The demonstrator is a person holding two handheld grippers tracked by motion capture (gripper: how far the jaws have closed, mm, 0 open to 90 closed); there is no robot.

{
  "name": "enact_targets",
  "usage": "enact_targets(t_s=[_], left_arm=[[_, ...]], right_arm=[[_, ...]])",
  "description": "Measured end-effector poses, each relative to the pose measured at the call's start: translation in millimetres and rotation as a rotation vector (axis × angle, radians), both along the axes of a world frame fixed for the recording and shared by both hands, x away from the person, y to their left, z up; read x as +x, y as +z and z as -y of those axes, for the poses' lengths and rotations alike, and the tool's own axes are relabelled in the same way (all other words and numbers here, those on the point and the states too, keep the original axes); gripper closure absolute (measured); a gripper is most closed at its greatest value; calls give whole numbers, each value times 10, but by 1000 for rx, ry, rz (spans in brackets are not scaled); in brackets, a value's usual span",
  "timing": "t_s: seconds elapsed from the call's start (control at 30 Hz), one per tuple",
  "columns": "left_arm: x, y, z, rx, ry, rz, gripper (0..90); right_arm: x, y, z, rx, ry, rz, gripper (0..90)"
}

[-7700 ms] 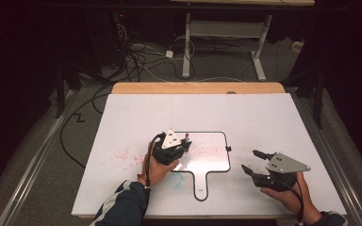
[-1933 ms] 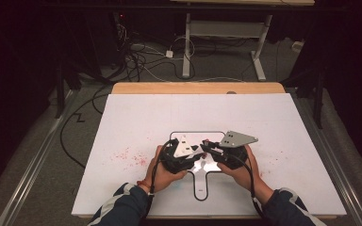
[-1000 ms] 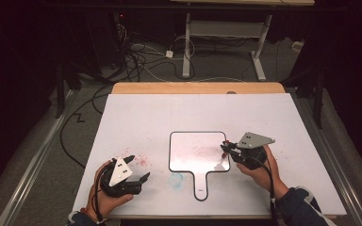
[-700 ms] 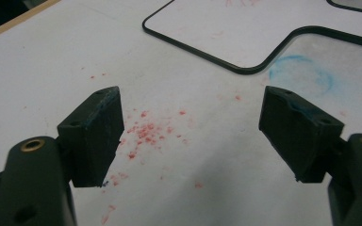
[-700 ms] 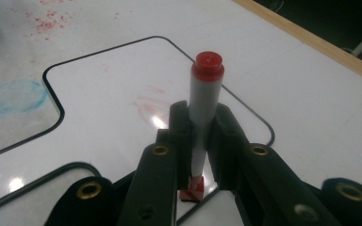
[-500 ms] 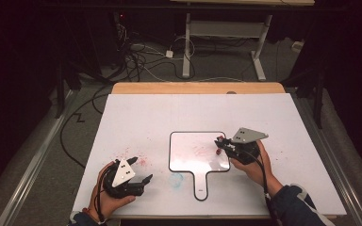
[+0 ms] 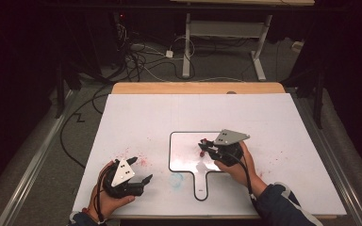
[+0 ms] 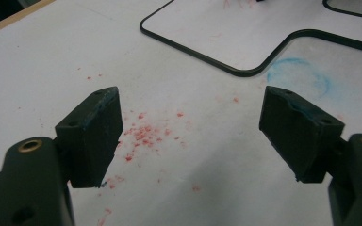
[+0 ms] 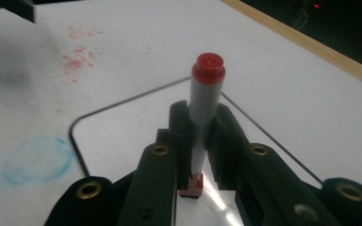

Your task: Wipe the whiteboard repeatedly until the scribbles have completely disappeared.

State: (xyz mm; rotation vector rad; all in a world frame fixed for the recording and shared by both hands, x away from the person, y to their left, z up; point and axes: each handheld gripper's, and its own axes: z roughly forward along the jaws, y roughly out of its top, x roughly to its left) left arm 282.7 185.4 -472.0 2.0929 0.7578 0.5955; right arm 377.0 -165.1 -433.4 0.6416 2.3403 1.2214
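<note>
A small white board (image 7: 184,155) with a black rim and a short handle lies flat on the table. My right gripper (image 7: 203,147) hovers over the board's right part, shut on a grey marker with red ends (image 7: 201,142). In the right gripper view the marker (image 9: 206,80) stands upright between the jaws of the right gripper (image 9: 200,117), its red cap on top and the board (image 9: 122,127) beneath. My left gripper (image 7: 140,169) sits near the table's front left, open and holding nothing. The left gripper view shows its jaws wide apart (image 8: 195,134) above the table.
Red specks (image 8: 143,134) dot the white table (image 7: 136,117) between the left gripper's jaws. A faint blue smear (image 7: 176,180) lies just left of the board's handle (image 7: 200,186). The floor beyond the table's wooden far edge (image 7: 198,88) has cables and desk legs.
My left gripper left the board and went to the front left, where it rests open. My right gripper drew right with the marker, then slid back left over the board.
</note>
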Motion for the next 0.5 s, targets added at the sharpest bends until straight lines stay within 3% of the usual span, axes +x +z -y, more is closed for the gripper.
enact_targets(t_s=[0.13,0.3,0.5], left_arm=[[-3,1,6,4,1,1,211],[9,-5,35,21,4,3,211],[26,-13,46,55,7,20,209]], right_arm=[[84,45,275,-54,-84,20,817],[213,51,559,-33,-166,9,817],[197,23,457,-5,-129,9,816]])
